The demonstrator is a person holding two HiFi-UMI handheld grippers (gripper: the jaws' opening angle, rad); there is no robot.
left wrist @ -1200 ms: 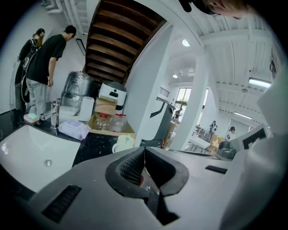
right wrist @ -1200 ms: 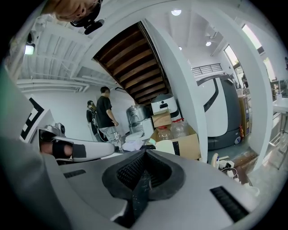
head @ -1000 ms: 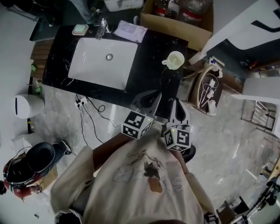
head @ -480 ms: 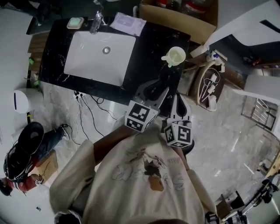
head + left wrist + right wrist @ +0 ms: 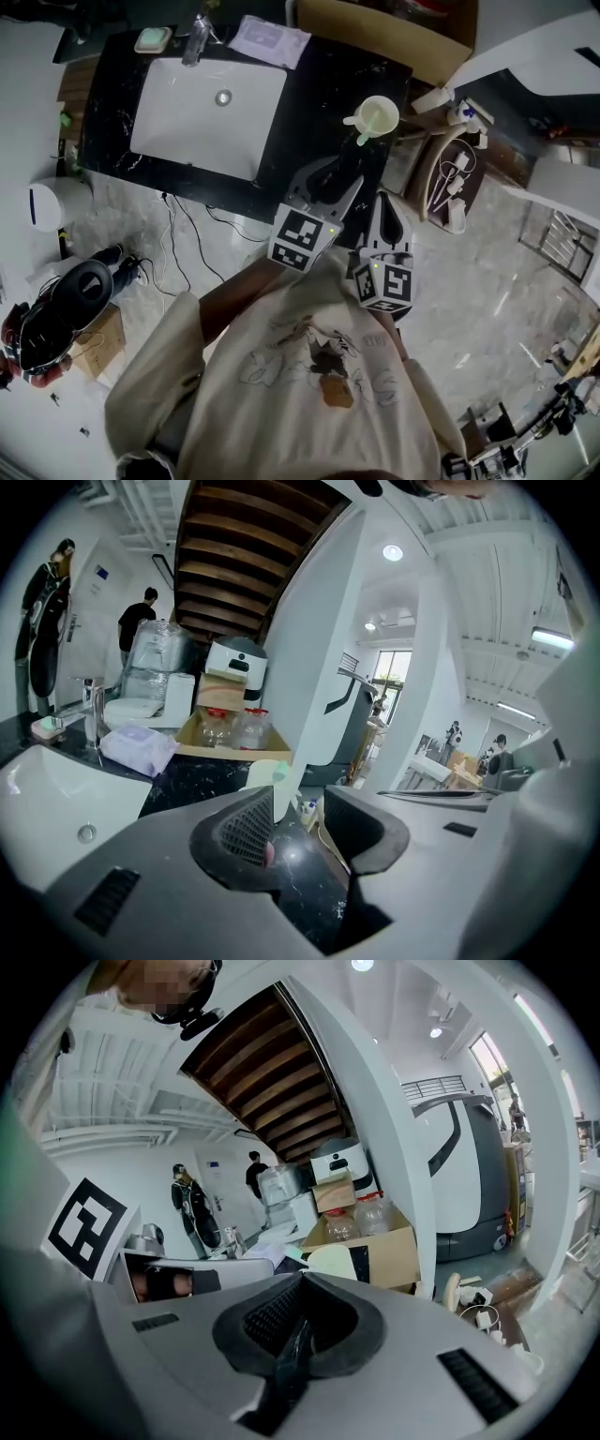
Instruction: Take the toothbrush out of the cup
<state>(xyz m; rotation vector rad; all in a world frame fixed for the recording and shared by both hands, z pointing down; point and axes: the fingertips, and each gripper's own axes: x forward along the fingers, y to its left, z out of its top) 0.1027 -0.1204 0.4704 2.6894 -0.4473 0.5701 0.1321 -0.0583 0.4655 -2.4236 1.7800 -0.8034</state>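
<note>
Your left gripper (image 5: pixel 298 806) is opening, nothing between its jaws; your right gripper (image 5: pixel 300 1288) is pressed together, empty. The toothbrush (image 5: pixel 364 137) leans in the cup (image 5: pixel 384 103) on the counter (image 5: pixel 309 103) ahead. It's likely light, stiff and slick, so pinch the handle above the rim.

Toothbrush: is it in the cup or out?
In. The green toothbrush leans inside the pale cup, which stands upright on the black counter.
</note>
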